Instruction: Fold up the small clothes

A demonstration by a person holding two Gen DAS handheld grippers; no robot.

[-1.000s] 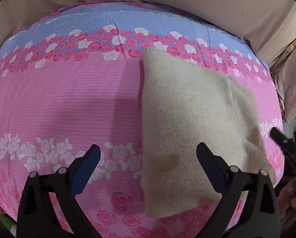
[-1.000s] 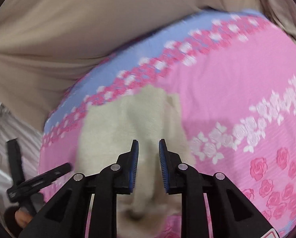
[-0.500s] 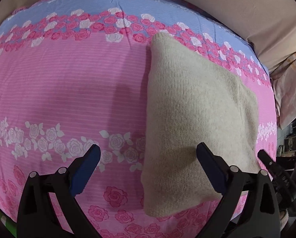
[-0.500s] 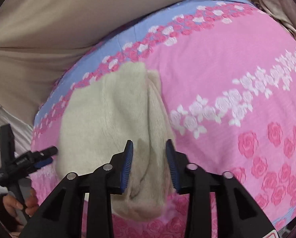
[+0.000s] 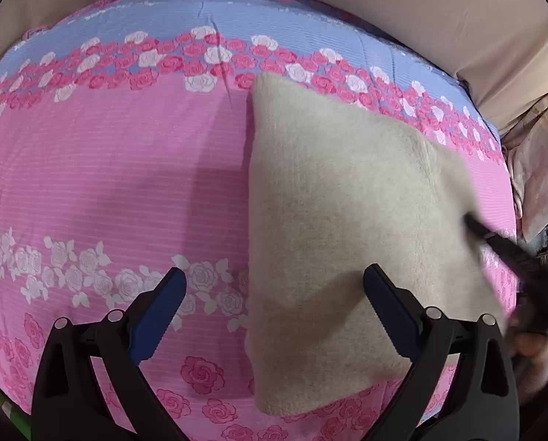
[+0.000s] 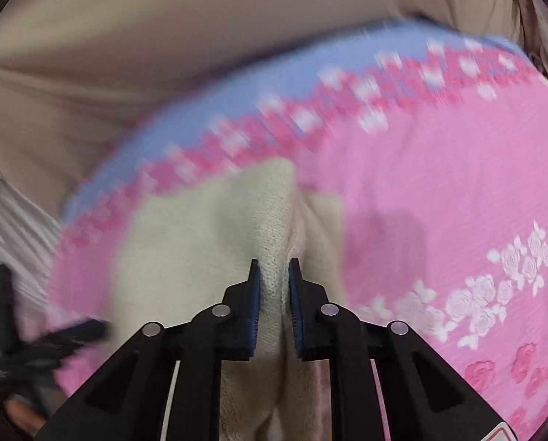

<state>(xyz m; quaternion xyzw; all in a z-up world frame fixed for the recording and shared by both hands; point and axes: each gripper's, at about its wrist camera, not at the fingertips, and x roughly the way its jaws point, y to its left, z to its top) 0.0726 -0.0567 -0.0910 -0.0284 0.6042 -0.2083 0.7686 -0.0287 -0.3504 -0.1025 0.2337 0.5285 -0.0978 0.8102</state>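
Note:
A beige knit garment (image 5: 340, 213), folded into a rough rectangle, lies on the pink floral bedsheet (image 5: 108, 169). My left gripper (image 5: 274, 305) is open and empty, hovering over the garment's near left edge. My right gripper (image 6: 274, 279) is shut on a raised fold of the garment (image 6: 270, 235) at its right side. The right gripper also shows blurred at the garment's right edge in the left wrist view (image 5: 509, 250). The left gripper shows blurred at the lower left of the right wrist view (image 6: 49, 341).
The sheet has a blue band and rose borders (image 5: 215, 55) at the far side. Beige fabric (image 5: 421, 7) rises behind the bed. A pale patterned cloth (image 5: 542, 161) lies past the right edge.
My right gripper opened over the garment's right side, then shut on a fold of it and lifted it. My left gripper stayed open and drifted slightly.

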